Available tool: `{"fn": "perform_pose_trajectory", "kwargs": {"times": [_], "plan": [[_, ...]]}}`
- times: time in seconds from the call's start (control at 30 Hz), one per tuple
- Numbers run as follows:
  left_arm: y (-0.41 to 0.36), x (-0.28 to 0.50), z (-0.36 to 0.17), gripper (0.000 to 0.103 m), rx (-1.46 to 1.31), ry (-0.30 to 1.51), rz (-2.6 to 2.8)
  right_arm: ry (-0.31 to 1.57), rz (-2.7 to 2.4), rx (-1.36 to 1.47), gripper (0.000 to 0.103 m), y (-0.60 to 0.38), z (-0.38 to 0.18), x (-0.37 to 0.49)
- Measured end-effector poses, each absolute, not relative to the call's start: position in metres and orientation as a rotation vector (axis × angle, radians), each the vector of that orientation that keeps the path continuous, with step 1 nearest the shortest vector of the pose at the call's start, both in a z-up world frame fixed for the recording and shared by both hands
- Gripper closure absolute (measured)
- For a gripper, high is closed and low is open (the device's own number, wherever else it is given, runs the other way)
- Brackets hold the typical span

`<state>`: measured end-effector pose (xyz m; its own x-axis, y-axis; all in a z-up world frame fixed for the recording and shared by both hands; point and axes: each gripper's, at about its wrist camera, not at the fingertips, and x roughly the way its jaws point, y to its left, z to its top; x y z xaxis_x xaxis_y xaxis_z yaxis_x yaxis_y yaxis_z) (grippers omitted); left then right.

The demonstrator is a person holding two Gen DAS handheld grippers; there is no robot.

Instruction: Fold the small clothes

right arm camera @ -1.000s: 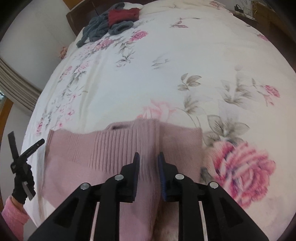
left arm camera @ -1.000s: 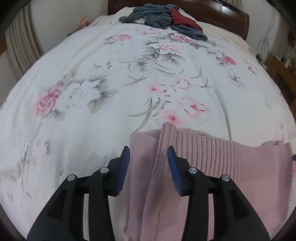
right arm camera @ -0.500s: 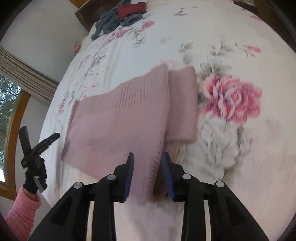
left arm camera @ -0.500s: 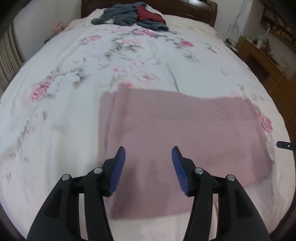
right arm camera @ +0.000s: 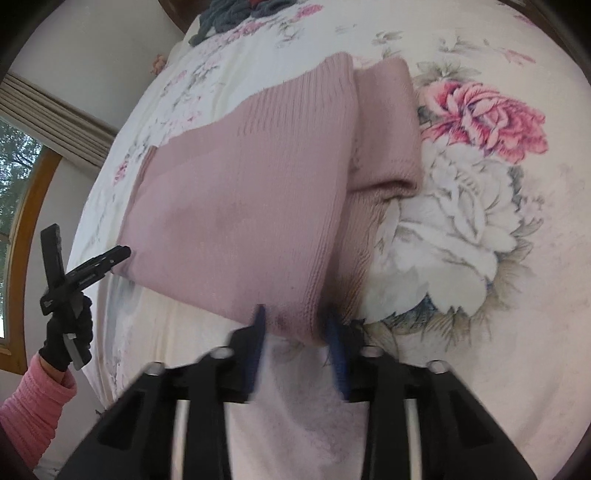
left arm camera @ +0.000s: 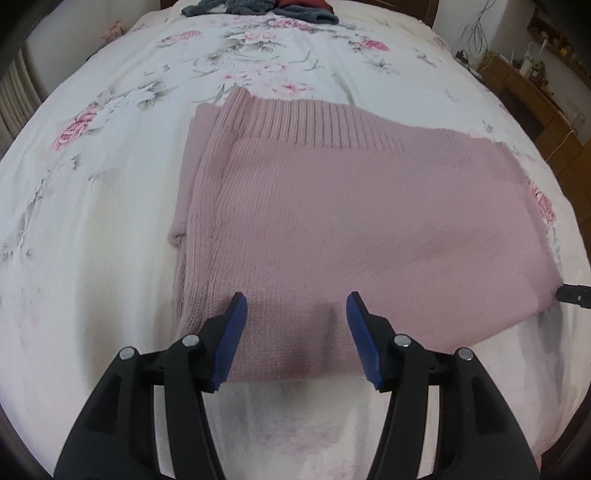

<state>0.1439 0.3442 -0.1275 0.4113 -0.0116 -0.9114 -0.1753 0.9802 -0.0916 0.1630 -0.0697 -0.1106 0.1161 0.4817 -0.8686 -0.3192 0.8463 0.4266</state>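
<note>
A pink knit sweater lies folded flat on the floral bedspread, ribbed hem toward the far side. My left gripper hovers open at its near edge, blue pads apart with nothing between them. In the right wrist view the sweater has a folded sleeve sticking out on its right. My right gripper is open, with the sweater's near corner lying loosely between its blurred fingers. The left gripper shows at the sweater's left corner, held by a black-gloved hand.
A pile of grey-blue and red clothes lies at the far end of the bed. Wooden furniture stands to the right of the bed, and a window with a wooden frame is on the left.
Both grippers have drawn back toward the bed's near edge, leaving the sweater laid flat. The jaws of both have spread wider, the right one letting go of the fabric.
</note>
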Motion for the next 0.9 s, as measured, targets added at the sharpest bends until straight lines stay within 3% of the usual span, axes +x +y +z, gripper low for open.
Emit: {"fn": "perform_pose_trajectory", "kwargs": {"times": [0.1, 0.27, 0.4, 0.6, 0.67, 0.73, 0.9], "plan": [[0.345, 0.143, -0.127, 0.047, -0.179, 1.147, 0.100, 1.307, 0.596, 0.126, 0.091, -0.070, -0.104, 0.161], [0.344, 0.143, -0.125, 0.046, -0.181, 1.148, 0.093, 1.285, 0.631, 0.186, 0.094, -0.082, -0.087, 0.161], [0.346, 0.143, -0.128, 0.046, -0.175, 1.154, 0.096, 1.292, 0.613, 0.177, 0.103, -0.088, -0.084, 0.161], [0.346, 0.142, -0.136, 0.045, -0.159, 1.162, 0.097, 1.319, 0.597, 0.198, 0.103, -0.097, -0.096, 0.159], [0.345, 0.142, -0.136, 0.045, -0.152, 1.161, 0.100, 1.322, 0.597, 0.210, 0.097, -0.096, -0.098, 0.158], [0.343, 0.140, -0.130, 0.045, -0.169, 1.151, 0.091, 1.322, 0.605, 0.221, 0.085, -0.094, -0.098, 0.158], [0.334, 0.140, -0.125, 0.040, -0.180, 1.142, 0.049, 1.322, 0.635, 0.211, 0.083, -0.084, -0.099, 0.162]]}}
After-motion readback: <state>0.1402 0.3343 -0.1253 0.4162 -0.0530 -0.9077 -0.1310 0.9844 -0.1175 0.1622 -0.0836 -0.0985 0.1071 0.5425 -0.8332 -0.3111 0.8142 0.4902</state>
